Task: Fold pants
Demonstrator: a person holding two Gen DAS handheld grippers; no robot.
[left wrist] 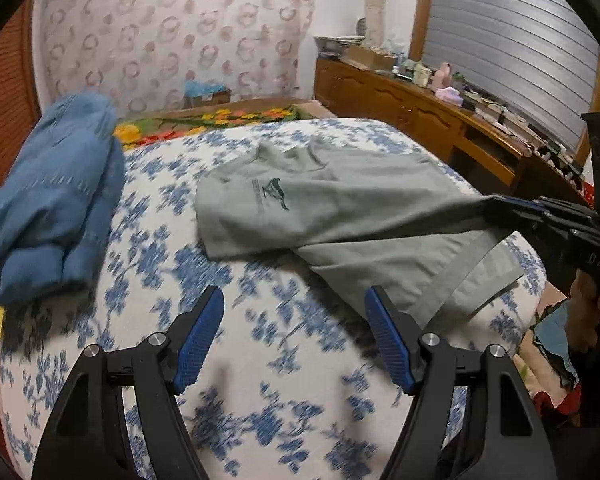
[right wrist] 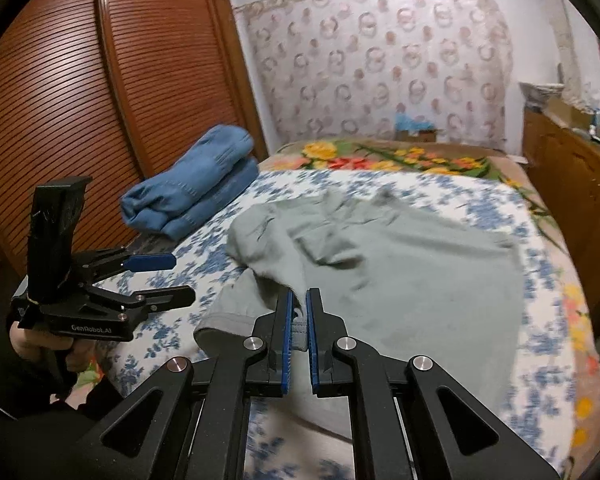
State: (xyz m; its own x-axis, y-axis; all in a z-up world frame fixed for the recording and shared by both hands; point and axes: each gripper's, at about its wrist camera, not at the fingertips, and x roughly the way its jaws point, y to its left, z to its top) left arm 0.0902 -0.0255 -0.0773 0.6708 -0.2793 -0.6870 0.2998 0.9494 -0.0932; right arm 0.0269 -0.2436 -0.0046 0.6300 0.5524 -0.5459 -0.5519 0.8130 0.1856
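Observation:
Grey-green pants (left wrist: 340,216) lie spread on the blue-flowered bedspread (left wrist: 260,340), with a small dark logo near the waist. My right gripper (right wrist: 299,300) is shut on a leg hem of the pants (right wrist: 400,280) and lifts that part slightly; it shows at the right of the left wrist view (left wrist: 496,204). My left gripper (left wrist: 294,300) is open and empty, above the bedspread just short of the other leg's hem; it shows at the left of the right wrist view (right wrist: 180,276).
Folded blue jeans (left wrist: 48,200) lie at the bed's left side, next to a wooden slatted wardrobe (right wrist: 80,100). A cluttered wooden dresser (left wrist: 440,116) runs along the right. A floral blanket (right wrist: 400,156) covers the far end of the bed.

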